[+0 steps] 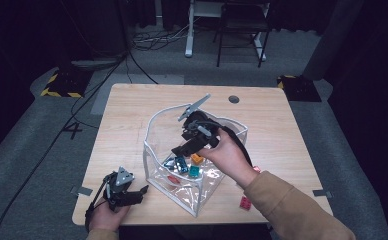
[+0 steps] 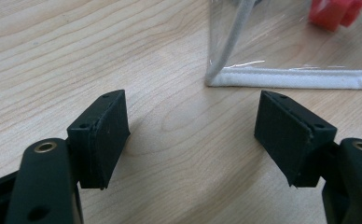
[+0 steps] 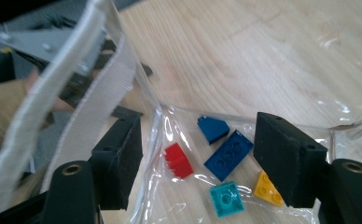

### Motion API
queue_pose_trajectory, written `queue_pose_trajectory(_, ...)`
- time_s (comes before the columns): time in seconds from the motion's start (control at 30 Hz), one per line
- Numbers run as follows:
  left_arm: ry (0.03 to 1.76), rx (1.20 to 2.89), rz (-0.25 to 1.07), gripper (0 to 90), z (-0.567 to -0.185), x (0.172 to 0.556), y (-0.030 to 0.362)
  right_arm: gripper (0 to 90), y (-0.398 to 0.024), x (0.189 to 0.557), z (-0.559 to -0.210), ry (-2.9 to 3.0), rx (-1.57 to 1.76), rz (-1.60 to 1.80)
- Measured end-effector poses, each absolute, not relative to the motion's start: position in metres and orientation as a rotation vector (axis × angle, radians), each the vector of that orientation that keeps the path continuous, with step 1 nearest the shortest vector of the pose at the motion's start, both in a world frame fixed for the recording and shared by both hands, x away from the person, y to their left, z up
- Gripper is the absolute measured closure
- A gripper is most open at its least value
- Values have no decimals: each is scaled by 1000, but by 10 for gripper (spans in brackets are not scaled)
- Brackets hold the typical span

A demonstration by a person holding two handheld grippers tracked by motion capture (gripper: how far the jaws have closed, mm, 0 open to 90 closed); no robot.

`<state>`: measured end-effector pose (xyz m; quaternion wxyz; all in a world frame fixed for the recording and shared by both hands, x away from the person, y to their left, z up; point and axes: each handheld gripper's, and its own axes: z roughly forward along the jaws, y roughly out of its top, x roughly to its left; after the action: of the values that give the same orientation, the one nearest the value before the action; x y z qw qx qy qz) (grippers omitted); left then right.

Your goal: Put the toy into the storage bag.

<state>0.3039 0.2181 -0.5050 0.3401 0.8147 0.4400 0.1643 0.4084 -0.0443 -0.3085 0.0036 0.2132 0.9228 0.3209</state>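
A clear plastic bag [image 1: 154,120] with white trim stands open in the middle of the wooden table [image 1: 292,130]. Inside lie several small bricks: a red one [image 3: 179,160], a blue plate [image 3: 229,155], a dark blue slope [image 3: 212,128], a teal square [image 3: 226,198] and a yellow wedge [image 3: 268,189]. My right gripper [image 1: 182,150] hangs in the bag's mouth, pointing down at the bricks; its jaws [image 3: 198,154] stand open with nothing between them. My left gripper [image 1: 141,192] rests low at the table's front left, open and empty [image 2: 193,135], just short of the bag's bottom corner seam [image 2: 291,78].
A loose red brick [image 1: 245,202] lies on the table outside the bag, near the front edge under my right forearm. A round cable hole [image 1: 233,99] sits at the table's far edge. Beyond the table stand chair and desk legs [image 1: 222,35].
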Motion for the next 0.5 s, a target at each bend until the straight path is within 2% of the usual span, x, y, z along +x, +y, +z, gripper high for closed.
queue_pose_trajectory(0.2, 1146, 2121, 427, 265, -505, 304, 218, 335, -85, 399, -284, 2799, 668, 1139)
queue_pose_trajectory(0.5, 1146, 2121, 428, 265, -505, 304, 218, 344, -136, 387, -271, 2685, 704, 1232)
